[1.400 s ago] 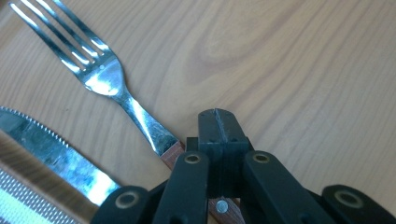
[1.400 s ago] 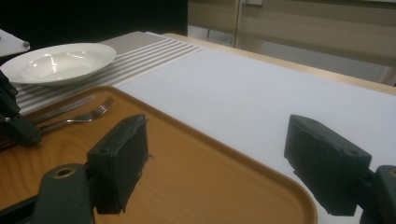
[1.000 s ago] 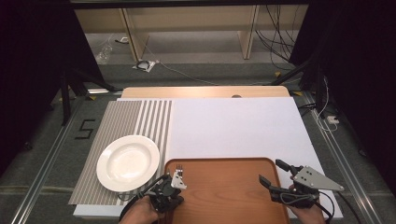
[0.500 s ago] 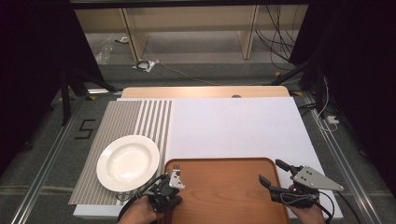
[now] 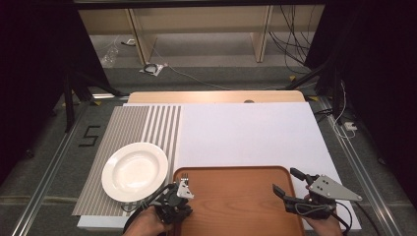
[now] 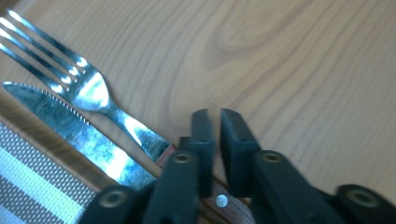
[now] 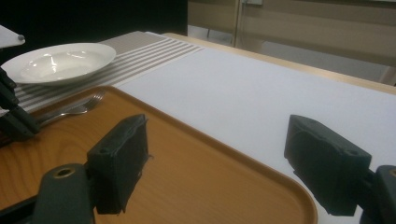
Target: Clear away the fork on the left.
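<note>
Cutlery at the left edge of the wooden tray, two tools low in the frame

In the left gripper view, the left tool (image 6: pixel 211 116) has its jaws nearly closed with a thin gap, over the wooden handle of the steel fork (image 6: pixel 88 88); whether they pinch it I cannot tell. The fork's long axis runs diagonally, tines toward the frame's upper left, parallel to the serrated steel knife (image 6: pixel 70 126) beside it. In the high view, the brown wooden tray (image 5: pixel 236 206) sits at the bottom centre of the counter; the right tool (image 5: pixel 290 184) hangs open over its right rim. Farther left, the round white plate (image 5: pixel 134 170) rests on the grey striped placemat (image 5: pixel 128 125).
</note>
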The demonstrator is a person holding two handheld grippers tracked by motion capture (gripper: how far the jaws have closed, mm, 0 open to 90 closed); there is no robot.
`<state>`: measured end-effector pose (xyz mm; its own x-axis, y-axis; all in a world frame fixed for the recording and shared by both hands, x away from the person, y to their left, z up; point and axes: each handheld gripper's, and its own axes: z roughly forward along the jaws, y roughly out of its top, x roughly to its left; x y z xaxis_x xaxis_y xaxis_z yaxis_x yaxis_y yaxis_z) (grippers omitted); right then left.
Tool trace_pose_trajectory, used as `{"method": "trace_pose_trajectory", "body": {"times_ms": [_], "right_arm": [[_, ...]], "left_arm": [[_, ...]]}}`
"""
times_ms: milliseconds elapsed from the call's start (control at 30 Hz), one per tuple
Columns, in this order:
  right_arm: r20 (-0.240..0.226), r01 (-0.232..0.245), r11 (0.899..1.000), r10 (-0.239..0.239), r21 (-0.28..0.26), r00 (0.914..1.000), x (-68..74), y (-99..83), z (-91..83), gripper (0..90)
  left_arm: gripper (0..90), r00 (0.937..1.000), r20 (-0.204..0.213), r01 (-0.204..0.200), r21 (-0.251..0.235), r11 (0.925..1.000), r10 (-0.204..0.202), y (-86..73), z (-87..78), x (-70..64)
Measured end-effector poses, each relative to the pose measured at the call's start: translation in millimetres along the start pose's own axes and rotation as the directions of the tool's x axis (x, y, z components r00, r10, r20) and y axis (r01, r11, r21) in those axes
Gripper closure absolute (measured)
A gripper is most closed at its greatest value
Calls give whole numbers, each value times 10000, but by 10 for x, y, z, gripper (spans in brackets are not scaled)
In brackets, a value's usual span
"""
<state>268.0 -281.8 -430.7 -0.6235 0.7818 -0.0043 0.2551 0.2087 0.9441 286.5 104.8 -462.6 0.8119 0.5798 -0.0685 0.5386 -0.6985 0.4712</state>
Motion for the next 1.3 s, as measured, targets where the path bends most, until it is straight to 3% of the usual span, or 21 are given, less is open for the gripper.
{"method": "trace_pose_trajectory", "body": {"times_ms": [333,500,767,967,1300], "right_arm": [[0,17,10000,-17,10,10000,1,0,-4,224],[1,6,10000,-6,-8,10000,0,1,-5,224],[-6,20,10000,-20,-21,10000,-1,1,-5,224],[8,34,10000,-34,10,10000,0,1,-10,224],[9,34,10000,-34,-8,10000,0,2,-9,224]], "left_arm": [[517,9988,-221,415,-722,9965,-432,30,-102,6],[413,9951,-552,750,-1229,9896,-823,37,-168,31],[332,9881,-851,1084,-2022,9733,-1277,20,-279,79],[295,9816,-1102,1278,-2296,9649,-1562,-7,-353,134],[233,9643,-1439,1730,-2941,9400,-2225,-63,-459,217]]}}
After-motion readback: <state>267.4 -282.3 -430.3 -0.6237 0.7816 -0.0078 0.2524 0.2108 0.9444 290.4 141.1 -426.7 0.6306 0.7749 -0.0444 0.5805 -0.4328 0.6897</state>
